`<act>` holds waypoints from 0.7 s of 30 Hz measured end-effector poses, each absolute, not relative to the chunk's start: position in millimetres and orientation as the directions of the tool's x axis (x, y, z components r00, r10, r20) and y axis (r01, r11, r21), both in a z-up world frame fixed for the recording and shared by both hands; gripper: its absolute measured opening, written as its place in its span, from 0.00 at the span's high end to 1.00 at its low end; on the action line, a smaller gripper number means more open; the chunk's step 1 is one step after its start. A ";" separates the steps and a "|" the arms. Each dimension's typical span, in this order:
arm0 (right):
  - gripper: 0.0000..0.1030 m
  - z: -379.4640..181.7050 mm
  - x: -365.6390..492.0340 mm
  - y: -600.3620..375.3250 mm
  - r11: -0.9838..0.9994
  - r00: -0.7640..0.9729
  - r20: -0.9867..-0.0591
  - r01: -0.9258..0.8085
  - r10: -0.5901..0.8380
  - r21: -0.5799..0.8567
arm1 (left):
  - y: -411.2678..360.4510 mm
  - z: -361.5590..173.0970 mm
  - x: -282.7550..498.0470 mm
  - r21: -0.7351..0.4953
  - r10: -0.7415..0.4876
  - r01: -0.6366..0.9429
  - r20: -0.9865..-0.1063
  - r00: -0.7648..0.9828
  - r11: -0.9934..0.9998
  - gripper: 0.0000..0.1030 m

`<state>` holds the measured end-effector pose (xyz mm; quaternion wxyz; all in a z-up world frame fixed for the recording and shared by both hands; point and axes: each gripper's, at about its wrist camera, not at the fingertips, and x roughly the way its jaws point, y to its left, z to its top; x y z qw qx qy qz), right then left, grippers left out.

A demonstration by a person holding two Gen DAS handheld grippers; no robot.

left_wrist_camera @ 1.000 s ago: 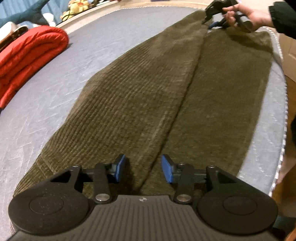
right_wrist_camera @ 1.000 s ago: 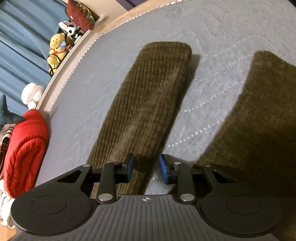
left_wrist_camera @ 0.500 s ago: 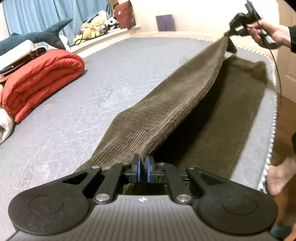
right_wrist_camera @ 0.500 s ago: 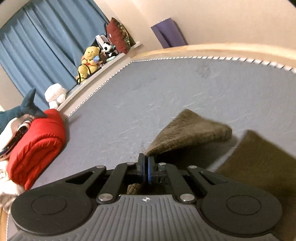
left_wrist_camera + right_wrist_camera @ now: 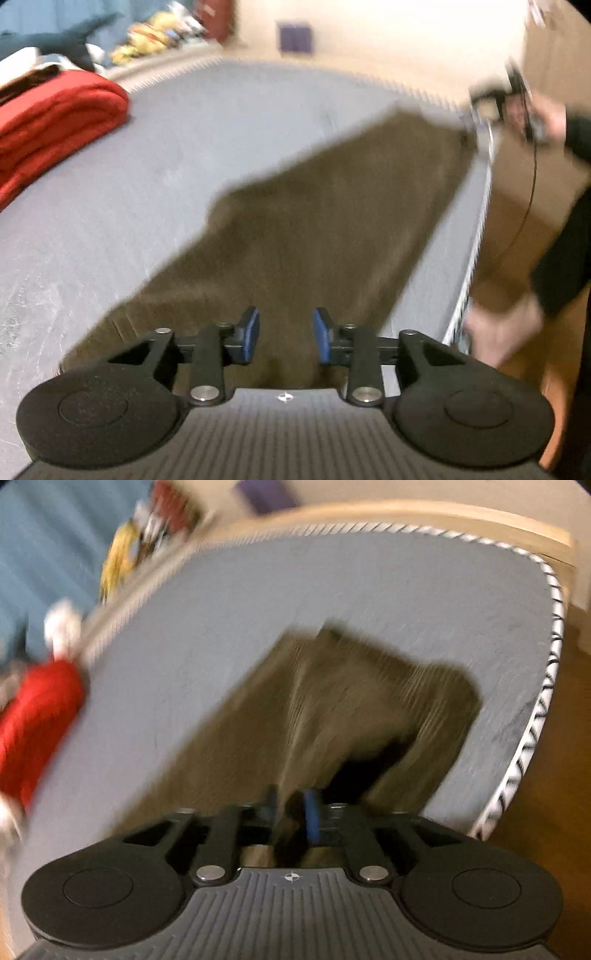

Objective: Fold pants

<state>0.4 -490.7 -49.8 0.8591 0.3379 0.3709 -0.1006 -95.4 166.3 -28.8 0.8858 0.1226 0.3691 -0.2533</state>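
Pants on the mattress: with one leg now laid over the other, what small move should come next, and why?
Probably lift both claws clear. The brown corduroy pants lie lengthwise on the grey mattress. The left claw is opening with nothing pinched; the right claw is opening with cloth between its pads, so pulling away too soon could drag the hem.

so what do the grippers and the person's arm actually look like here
Left gripper and right gripper: matte black, blue finger pads, two round discs, silver pins, ribbed grey base with a crosshair mark. A thin black cable hangs there, beside a black sleeve.
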 end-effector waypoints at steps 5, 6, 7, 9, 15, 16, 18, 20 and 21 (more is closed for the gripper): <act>0.54 -67.9 1.8 -540.9 0.558 0.741 -0.668 0.527 0.066 0.640 | 174.1 -22.0 -71.8 0.029 -0.269 0.393 -0.682 0.680 0.919 0.61; 0.54 -78.5 8.7 -545.0 0.523 0.739 -0.665 0.529 0.104 0.669 | 174.7 -23.9 -67.7 0.045 -0.250 0.380 -0.681 0.688 0.924 0.61; 0.54 -78.5 8.7 -545.0 0.523 0.739 -0.665 0.529 0.104 0.669 | 173.4 -24.9 -64.7 0.060 -0.232 0.369 -0.681 0.694 0.928 0.61; 0.54 -85.1 15.3 -543.6 0.495 0.741 -0.658 0.524 0.135 0.693 | 169.7 -24.9 -62.1 0.071 -0.217 0.358 -0.680 0.700 0.931 0.61; 0.51 -76.8 0.1 -542.8 0.383 0.679 -0.717 0.628 0.154 0.677 | 169.1 -22.7 -55.5 0.090 -0.195 0.342 -0.675 0.712 0.936 0.61; 0.50 -75.3 -2.7 -540.1 0.385 0.682 -0.711 0.619 0.169 0.685 | 167.9 -23.5 -57.2 0.090 -0.196 0.343 -0.675 0.711 0.935 0.61; 0.44 -78.2 -0.8 -536.1 0.409 0.682 -0.706 0.599 0.192 0.689 | 165.1 -23.7 -56.2 0.093 -0.192 0.342 -0.677 0.711 0.935 0.61; 0.44 -86.2 4.9 -533.6 0.397 0.684 -0.702 0.599 0.198 0.696 | 163.1 -26.0 -54.4 0.096 -0.188 0.341 -0.681 0.708 0.935 0.61; 0.44 -90.9 9.2 -534.3 0.394 0.688 -0.699 0.597 0.196 0.699 | 163.1 -28.4 -54.2 0.100 -0.185 0.340 -0.681 0.708 0.935 0.61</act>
